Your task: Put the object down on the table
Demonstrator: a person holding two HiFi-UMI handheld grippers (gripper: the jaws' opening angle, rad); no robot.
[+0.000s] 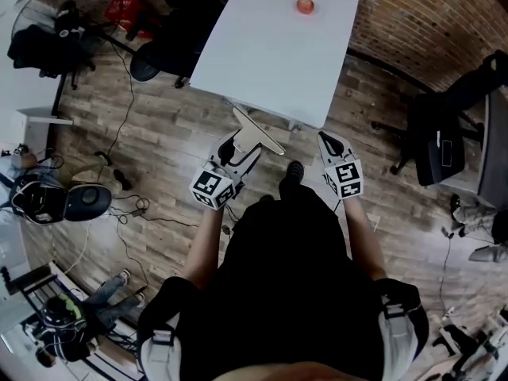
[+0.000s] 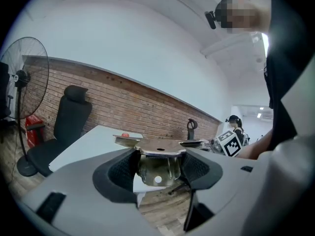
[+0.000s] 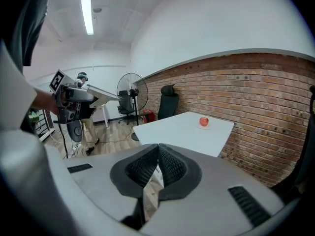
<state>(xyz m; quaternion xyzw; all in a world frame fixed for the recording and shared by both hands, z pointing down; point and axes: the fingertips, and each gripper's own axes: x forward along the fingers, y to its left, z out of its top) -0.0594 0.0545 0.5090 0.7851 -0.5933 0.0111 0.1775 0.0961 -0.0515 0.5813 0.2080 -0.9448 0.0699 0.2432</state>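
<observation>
The left gripper [image 2: 158,167] is clamping a metal bracket [image 2: 157,149]. Its jaws are standing wide, and the dark pads are pressing on the bracket's two sides. The bracket's flat top plate is lying across just above the pads and is reaching past them on both sides. In the head view the bracket is sticking out ahead of these jaws, up in the air over the wooden floor [image 1: 159,133]. It is just short of the near edge of the white bench [image 1: 270,54] and is not resting on it.

The right gripper [image 3: 158,160] is holding nothing: its jaws are pressed together, pad against pad. The bench is lying ahead of both pairs of jaws. A small red round object [image 3: 204,121] is sitting on the bench's far part, ahead of the right jaws and a little to their right, well apart from the bracket.

A black office chair [image 2: 69,122] and a standing fan [image 2: 24,77] are standing to the left of the left jaws, before a brick wall [image 2: 147,112].
</observation>
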